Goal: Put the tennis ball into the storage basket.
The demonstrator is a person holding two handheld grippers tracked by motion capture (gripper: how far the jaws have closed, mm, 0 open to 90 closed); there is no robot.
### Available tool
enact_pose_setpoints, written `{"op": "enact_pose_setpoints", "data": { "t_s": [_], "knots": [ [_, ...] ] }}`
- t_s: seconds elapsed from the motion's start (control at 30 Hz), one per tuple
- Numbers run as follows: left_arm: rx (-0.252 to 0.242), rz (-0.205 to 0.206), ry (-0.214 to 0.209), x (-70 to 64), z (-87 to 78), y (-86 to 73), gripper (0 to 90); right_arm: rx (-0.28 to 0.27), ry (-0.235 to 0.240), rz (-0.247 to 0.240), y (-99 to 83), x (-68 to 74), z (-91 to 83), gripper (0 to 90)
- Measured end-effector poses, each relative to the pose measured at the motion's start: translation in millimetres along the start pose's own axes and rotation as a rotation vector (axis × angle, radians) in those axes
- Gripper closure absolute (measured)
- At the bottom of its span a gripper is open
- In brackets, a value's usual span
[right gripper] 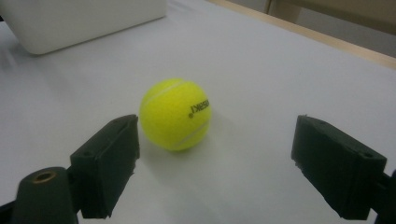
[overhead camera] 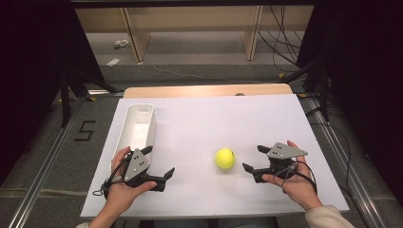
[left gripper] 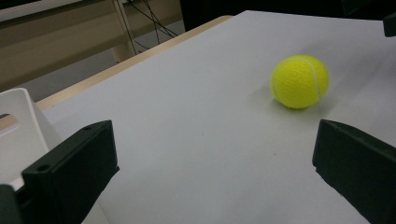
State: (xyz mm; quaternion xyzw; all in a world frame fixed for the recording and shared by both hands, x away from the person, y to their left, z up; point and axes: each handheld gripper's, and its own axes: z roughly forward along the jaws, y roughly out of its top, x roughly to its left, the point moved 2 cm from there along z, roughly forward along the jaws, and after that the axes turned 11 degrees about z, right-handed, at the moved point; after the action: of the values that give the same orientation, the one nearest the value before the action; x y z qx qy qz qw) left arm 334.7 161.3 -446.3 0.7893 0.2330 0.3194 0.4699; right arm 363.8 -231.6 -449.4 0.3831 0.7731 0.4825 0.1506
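Here your right hand-held gripper [overhead camera: 253, 159] gapes empty just beside the tennis ball [overhead camera: 225, 158]; your left hand-held gripper [overhead camera: 159, 161], likewise agape, sits farther off.

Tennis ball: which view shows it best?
Right gripper view: the tennis ball is close and sharp, with seam and black print readable, just ahead of the open fingers. Left gripper view shows it farther off, seam visible. High view shows it small on the white table.

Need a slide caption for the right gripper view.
Open right tongs facing a yellow tennis ball on the white table.
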Motion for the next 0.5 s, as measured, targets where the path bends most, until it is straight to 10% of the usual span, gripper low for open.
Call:
{"op": "enact_pose_setpoints", "data": {
  "t_s": [0.5],
  "knots": [
    [-0.002, 0.002, 0.001, 0.0, -0.4, 0.2, 0.0, 0.042, 0.035, -0.036, 7.8, 15.4, 32.4, 15.8]
  ]
}}
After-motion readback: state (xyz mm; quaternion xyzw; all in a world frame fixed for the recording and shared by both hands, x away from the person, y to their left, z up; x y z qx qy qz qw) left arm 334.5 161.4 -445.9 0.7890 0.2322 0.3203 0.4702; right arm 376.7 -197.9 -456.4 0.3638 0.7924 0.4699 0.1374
